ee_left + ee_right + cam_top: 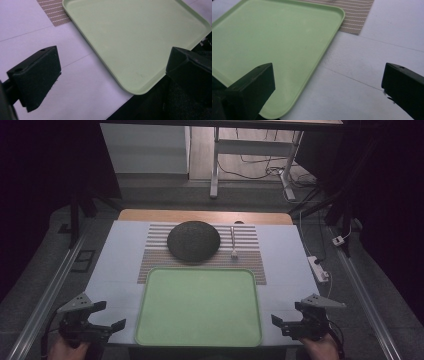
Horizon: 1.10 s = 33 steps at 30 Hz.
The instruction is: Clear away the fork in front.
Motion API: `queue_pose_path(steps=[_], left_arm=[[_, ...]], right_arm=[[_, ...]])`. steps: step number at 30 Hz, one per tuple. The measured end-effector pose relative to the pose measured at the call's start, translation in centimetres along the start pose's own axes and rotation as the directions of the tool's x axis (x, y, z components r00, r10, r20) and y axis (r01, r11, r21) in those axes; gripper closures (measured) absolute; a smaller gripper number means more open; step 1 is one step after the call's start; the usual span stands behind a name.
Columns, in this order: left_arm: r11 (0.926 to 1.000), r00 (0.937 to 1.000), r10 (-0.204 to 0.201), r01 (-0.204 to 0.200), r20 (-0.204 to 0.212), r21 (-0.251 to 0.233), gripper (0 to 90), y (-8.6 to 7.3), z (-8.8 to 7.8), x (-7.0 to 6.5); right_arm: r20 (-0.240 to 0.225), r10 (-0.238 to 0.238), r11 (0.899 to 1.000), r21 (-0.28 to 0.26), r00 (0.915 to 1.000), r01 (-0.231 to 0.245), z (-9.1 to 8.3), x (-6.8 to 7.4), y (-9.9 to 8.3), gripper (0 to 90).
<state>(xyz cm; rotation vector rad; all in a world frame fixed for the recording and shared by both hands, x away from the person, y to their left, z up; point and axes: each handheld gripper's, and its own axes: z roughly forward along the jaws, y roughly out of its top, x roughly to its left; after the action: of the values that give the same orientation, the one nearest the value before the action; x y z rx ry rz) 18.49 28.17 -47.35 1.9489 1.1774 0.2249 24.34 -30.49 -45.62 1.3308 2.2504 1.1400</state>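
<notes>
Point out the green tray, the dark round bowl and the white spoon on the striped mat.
green tray (145, 312), high view, on its left rim.
dark round bowl (193, 240), high view, on the middle of its domed surface.
white spoon (233, 240), high view, on its handle.

Pale green tray (198, 306) lies flat, empty, at the table's near edge.

Pale green tray (150, 320), brown-white striped mat (150, 260), dark grey speckled plate (193, 241), black tongs (107, 315).

Green tray (140, 37) cut off at the left gripper view's top, small white object (233, 241) beside the dark dome (193, 240) too small to identify, hands (67, 349) cropped at the bottom edge.
</notes>
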Motion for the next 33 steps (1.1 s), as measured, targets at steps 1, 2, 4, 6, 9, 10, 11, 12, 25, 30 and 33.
queue_pose_path(steps=[1,2,4,6,9,10,11,12,25,30,33], left_arm=[[1.0000,1.0000,-0.002,0.001,0.002,0.001,0.0,0.00,0.01,0.04],[1.0000,1.0000,-0.005,0.005,0.006,0.001,0.0,0.00,0.01,0.09],[1.0000,0.9999,-0.008,0.008,0.009,-0.005,0.1,-0.02,-0.04,0.14],[1.0000,1.0000,-0.001,0.001,0.010,0.001,0.2,0.01,0.01,0.09],[0.9996,0.9998,0.020,-0.020,0.002,0.018,0.5,0.08,0.18,-0.14],[0.9994,0.9997,0.026,-0.026,-0.004,0.024,0.3,0.11,0.23,-0.22],[0.9991,0.9995,0.030,-0.030,-0.005,0.029,0.3,0.13,0.27,-0.27],[0.9990,0.9995,0.033,-0.033,-0.005,0.031,0.3,0.14,0.30,-0.30],[0.9997,0.9999,0.014,-0.014,0.004,0.017,0.5,0.07,0.16,-0.09],[0.9996,0.9999,0.015,-0.015,0.006,0.024,1.2,0.08,0.22,-0.09],[0.9995,0.9999,0.010,-0.010,0.001,0.030,1.2,0.09,0.29,-0.09]], right_arm=[[-0.001,-0.023,1.000,0.014,0.9997,0.023,0.15,0.19,0.04,0.0],[-0.004,-0.029,0.999,0.022,0.9996,0.029,0.24,0.27,0.06,0.0],[-0.012,-0.033,0.999,0.042,0.9994,0.033,0.44,0.29,0.12,0.0],[-0.027,-0.031,0.998,0.053,0.9991,0.033,0.55,0.23,0.16,0.0],[-0.043,-0.037,0.998,0.041,0.9984,0.039,0.44,0.25,0.16,0.0],[-0.047,-0.045,0.998,0.036,0.9979,0.046,0.39,0.27,0.15,0.0],[-0.047,-0.045,0.998,0.036,0.9979,0.046,0.39,0.27,0.15,0.0],[-0.044,-0.042,0.998,0.039,0.9982,0.044,0.41,0.29,0.16,0.0],[-0.055,-0.041,0.999,0.022,0.9977,0.042,0.24,0.24,0.15,0.0],[-0.043,-0.061,0.998,0.011,0.9972,0.061,0.19,0.40,0.24,0.0],[-0.034,-0.089,0.996,0.006,0.9955,0.089,0.21,0.55,0.49,0.0]])
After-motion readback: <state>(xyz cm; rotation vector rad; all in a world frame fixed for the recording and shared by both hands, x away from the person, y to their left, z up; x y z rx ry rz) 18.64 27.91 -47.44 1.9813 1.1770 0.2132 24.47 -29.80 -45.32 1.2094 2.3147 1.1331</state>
